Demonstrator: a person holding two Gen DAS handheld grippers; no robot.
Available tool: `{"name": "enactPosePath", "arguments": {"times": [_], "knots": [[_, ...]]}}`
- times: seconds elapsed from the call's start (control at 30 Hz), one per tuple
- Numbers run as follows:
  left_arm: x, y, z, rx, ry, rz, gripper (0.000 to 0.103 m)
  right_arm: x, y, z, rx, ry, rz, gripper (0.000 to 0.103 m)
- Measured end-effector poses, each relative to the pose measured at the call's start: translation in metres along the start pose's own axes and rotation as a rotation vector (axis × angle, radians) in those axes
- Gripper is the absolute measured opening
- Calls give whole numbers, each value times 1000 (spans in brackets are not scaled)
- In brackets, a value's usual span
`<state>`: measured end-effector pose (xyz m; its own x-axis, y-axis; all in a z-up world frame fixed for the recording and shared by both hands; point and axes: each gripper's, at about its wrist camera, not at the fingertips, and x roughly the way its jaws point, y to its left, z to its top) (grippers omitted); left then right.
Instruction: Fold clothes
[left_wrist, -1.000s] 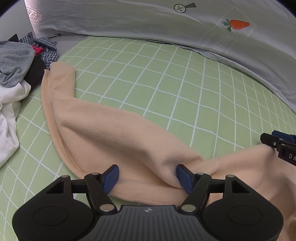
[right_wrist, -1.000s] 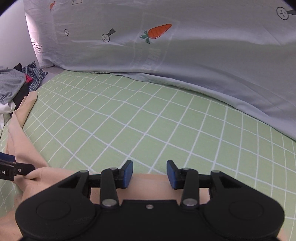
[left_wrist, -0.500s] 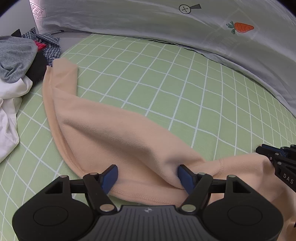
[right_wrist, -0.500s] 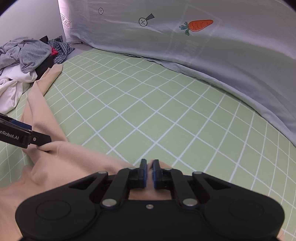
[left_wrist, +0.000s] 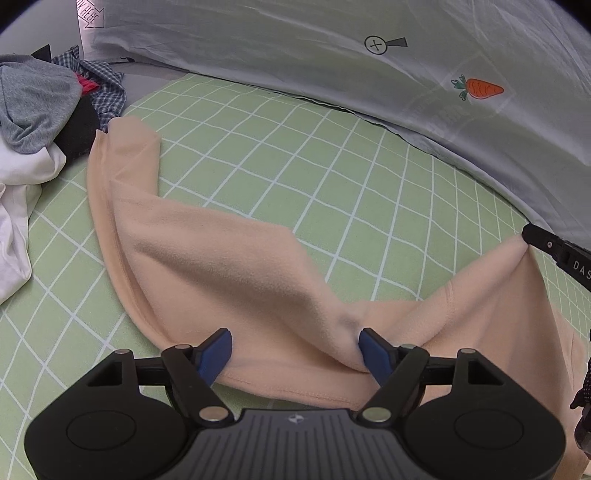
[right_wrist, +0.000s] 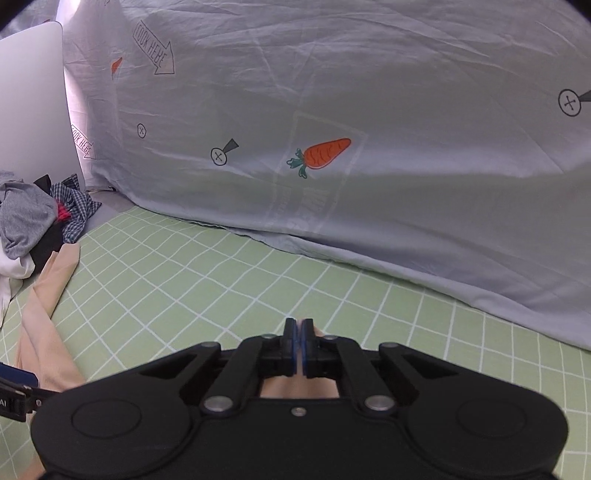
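- Bed with a green sheet with white grid lines (left_wrist: 332, 177); a pale grey duvet printed with carrots and arrows (right_wrist: 369, 110) is banked up along the far side.
- Far left: heap of unfolded clothes, grey, checked, black and white (left_wrist: 40, 122), on the bed.
- Peach fleece garment, soft and matte (left_wrist: 221, 273), lies on the sheet, one long narrow part reaching to the heap.
- Handling, judged: light, limp, drapes and bunches; not slippery, not fragile. Best held at hems or corners.
- Left tool (left_wrist: 293, 350): jaws wide and opening, straddling a fleece ridge at the near hem; pads not pressing.
- Right tool (right_wrist: 299, 345): pinched closed on a peak of the fleece, cloth tenting up to it in the left view.
- Writing: "LOOK HERE" arrows on the duvet; "DAS…" on the right tool, rest cut off.
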<state>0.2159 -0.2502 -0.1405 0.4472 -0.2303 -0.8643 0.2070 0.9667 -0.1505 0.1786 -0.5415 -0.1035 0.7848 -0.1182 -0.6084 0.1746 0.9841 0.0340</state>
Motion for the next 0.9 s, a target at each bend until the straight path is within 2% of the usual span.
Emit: {"name": "enactPosePath", "arguments": {"times": [0.07, 0.13, 0.17, 0.33, 0.5, 0.57, 0.73, 0.8, 0.83, 0.87, 0.9], "knots": [[-5, 2, 0, 1, -18, 12, 77, -10, -8, -3, 34, -14, -49, 10], [-10, 6, -1, -7, -22, 2, 77, -27, -20, -7, 89, -21, -83, 33], [-12, 8, -2, -9, -19, -1, 77, -38, -28, -12, 116, -16, -101, 35], [-26, 16, -21, 33, 16, -4, 77, -99, -57, -64, 225, 71, -209, 36], [-36, 16, -66, 168, 152, 23, 78, -167, -64, -133, 325, 174, -306, 41], [-42, 17, -86, 197, 169, 48, 78, -192, -61, -158, 359, 201, -336, 44], [-61, 19, -123, 244, 189, 47, 76, -234, -52, -195, 456, 242, -320, 45], [-67, 18, -133, 264, 181, 45, 72, -240, -46, -205, 475, 264, -293, 44], [-70, 17, -137, 270, 165, 44, 70, -242, -43, -210, 484, 276, -279, 43], [-72, 15, -140, 268, 148, 38, 64, -244, -39, -215, 479, 283, -267, 38], [-74, 14, -141, 265, 135, 33, 55, -246, -34, -219, 467, 289, -256, 23]]}}
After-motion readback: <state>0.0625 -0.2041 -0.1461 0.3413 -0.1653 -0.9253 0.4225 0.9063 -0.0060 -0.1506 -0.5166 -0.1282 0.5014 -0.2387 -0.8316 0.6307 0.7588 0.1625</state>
